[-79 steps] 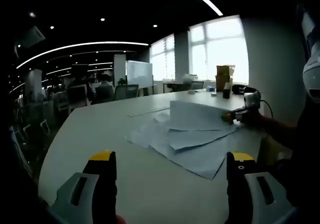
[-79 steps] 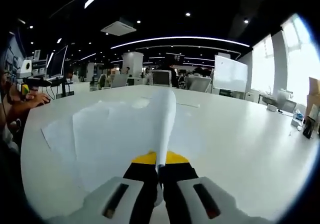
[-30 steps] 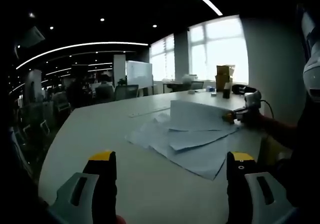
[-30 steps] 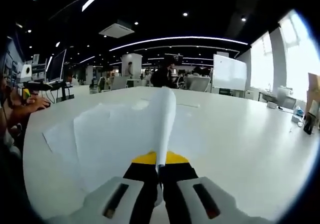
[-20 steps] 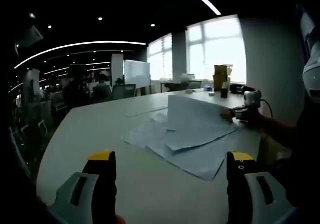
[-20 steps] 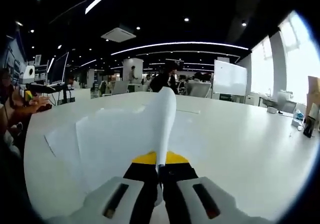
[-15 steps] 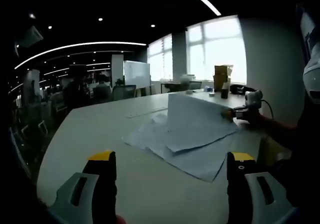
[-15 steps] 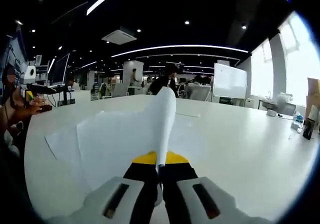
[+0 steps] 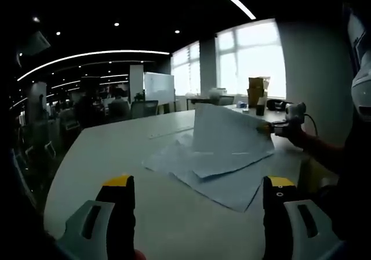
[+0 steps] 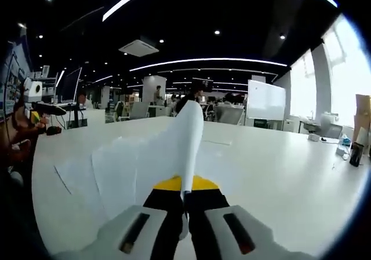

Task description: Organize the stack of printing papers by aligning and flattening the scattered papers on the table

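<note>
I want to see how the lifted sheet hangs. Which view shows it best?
The left gripper view: the lifted sheet shows broadside, raised above the scattered papers. The right gripper view shows it edge-on, clamped in the right gripper.

Table (image 9: 110, 150): smooth, pale, faint sheen under ceiling lights, looks laminate. Printing papers (image 9: 223, 167): thin matt white paper, edges curling; lifted sheet (image 10: 188, 138) flexes, slightly translucent against the window. Left gripper (image 9: 197, 213): jaws matt black with yellow plastic tips, grey plastic bodies. Right gripper (image 10: 184, 205): same matt black, yellow and grey plastic. Whiteboard (image 10: 265, 100): glossy.
</note>
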`<control>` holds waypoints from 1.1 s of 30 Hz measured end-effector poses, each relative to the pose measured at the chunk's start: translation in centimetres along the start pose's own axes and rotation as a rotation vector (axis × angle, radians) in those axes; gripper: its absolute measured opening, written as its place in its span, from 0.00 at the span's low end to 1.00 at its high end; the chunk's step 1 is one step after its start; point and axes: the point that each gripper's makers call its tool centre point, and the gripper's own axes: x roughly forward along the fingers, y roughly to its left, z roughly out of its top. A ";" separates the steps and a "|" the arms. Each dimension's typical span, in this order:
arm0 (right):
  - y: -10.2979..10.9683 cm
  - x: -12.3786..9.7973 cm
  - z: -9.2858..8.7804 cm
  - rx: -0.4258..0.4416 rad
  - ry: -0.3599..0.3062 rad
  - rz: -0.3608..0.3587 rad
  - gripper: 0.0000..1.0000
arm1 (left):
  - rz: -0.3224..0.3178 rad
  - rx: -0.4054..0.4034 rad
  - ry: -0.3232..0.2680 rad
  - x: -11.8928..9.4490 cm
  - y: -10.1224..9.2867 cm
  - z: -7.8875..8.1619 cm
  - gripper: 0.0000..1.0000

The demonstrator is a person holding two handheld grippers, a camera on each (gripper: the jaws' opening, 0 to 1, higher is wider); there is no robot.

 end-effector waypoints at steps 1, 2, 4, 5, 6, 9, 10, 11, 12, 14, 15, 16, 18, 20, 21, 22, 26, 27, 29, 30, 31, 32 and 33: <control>0.0 0.0 0.1 0.000 -0.002 -0.001 0.00 | 0.000 0.000 -0.001 0.0 0.0 0.0 0.94; 0.0 -0.1 0.2 -0.001 -0.005 -0.001 0.00 | 0.000 0.000 -0.001 0.0 0.0 0.0 0.94; 0.1 -0.1 0.4 0.000 -0.009 0.001 0.00 | 0.001 0.001 0.000 -0.1 0.0 0.0 0.94; 0.1 -0.1 0.5 -0.001 -0.011 -0.001 0.00 | 0.001 0.001 0.000 -0.1 0.0 0.0 0.94; 0.2 -0.2 0.6 -0.001 -0.013 -0.001 0.00 | 0.001 0.001 0.000 -0.1 0.0 0.0 0.94; 0.2 -0.3 1.0 -0.001 -0.019 0.000 0.00 | 0.001 0.004 -0.003 -0.2 0.0 0.2 0.94; 0.2 -0.3 1.1 0.000 -0.021 0.000 0.00 | 0.001 0.005 -0.005 -0.3 0.0 0.2 0.94; 0.2 -0.4 1.2 0.001 -0.022 0.000 0.00 | 0.001 0.005 -0.007 -0.3 0.0 0.2 0.94; 0.3 -0.4 1.3 0.002 -0.023 0.001 0.00 | 0.001 0.004 -0.007 -0.3 0.0 0.2 0.94; 0.4 -0.4 1.5 0.002 -0.029 0.001 0.00 | 0.002 0.003 -0.009 -0.3 0.0 0.3 0.94; 0.4 -0.4 1.5 0.003 -0.030 0.002 0.00 | 0.002 0.002 -0.008 -0.4 0.0 0.2 0.94; 0.4 -0.5 1.6 0.004 -0.031 0.003 0.00 | 0.003 0.003 -0.008 -0.4 0.0 0.2 0.94; 0.5 -0.5 1.7 0.005 -0.034 0.002 0.00 | 0.003 0.005 -0.013 -0.5 -0.1 0.3 0.94; 0.7 -0.4 1.8 0.003 -0.032 0.002 0.00 | 0.003 0.003 -0.020 -0.7 -0.1 0.4 0.94; 0.7 -0.4 1.9 0.001 -0.032 0.002 0.00 | 0.002 0.001 -0.024 -0.8 0.0 0.4 0.94; 0.8 -0.5 2.0 0.000 -0.034 0.003 0.00 | 0.003 0.000 -0.023 -0.8 0.0 0.3 0.94; 1.2 -0.6 2.6 -0.005 -0.043 0.003 0.00 | 0.006 -0.003 -0.019 -0.8 0.2 0.2 0.94; 1.2 -0.6 2.6 -0.005 -0.044 0.003 0.00 | 0.005 -0.003 -0.020 -0.8 0.2 0.2 0.94; 1.3 -0.7 2.8 -0.006 -0.048 0.003 0.00 | 0.003 -0.004 -0.023 -0.8 0.2 0.2 0.94; 1.4 -0.7 2.9 -0.006 -0.050 0.003 0.00 | 0.002 -0.005 -0.024 -0.9 0.2 0.3 0.94; 1.4 -0.7 3.0 -0.006 -0.051 0.003 0.00 | 0.003 -0.004 -0.024 -0.9 0.3 0.3 0.94; 1.4 -0.7 3.1 -0.006 -0.053 0.004 0.00 | 0.003 -0.005 -0.025 -0.9 0.3 0.3 0.94; 1.4 -0.7 3.1 -0.006 -0.055 0.004 0.00 | 0.003 -0.006 -0.027 -0.9 0.3 0.3 0.94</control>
